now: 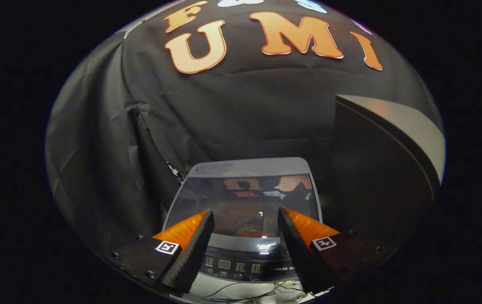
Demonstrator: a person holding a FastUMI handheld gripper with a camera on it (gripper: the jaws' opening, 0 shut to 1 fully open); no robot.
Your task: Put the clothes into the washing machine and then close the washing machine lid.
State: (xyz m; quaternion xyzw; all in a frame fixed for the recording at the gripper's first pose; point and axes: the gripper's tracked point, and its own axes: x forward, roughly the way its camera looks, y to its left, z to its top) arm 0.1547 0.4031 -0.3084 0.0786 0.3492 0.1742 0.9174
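The gripper view looks down along the two fingers at a small top-loading washing machine (245,211) standing against the black cloth wall of the booth. The gripper (245,219) hangs above the machine with its fingers spread apart and nothing between them. The glass lid (245,198) and the control panel (241,267) along the machine's front edge show through the gap.

The lid lies flat on the machine, so it appears closed. Its glass mirrors the wall behind, and through it a reddish-brown mass (241,226) shows dimly. That is probably clothes already inside the drum, though the reflection makes it hard to be sure. If so, both parts of the task look finished, or nearly so, which would explain why the fingers are spread and clear of the machine: there is nothing left to carry or push.

To the right of the machine stands a tall dark panel (376,169) with a pale edge. What it is I cannot tell. Thin cables (249,293) trail across the pale surface just in front of the machine's front edge, below the control panel, and could snag the fingers if the gripper dropped low there.
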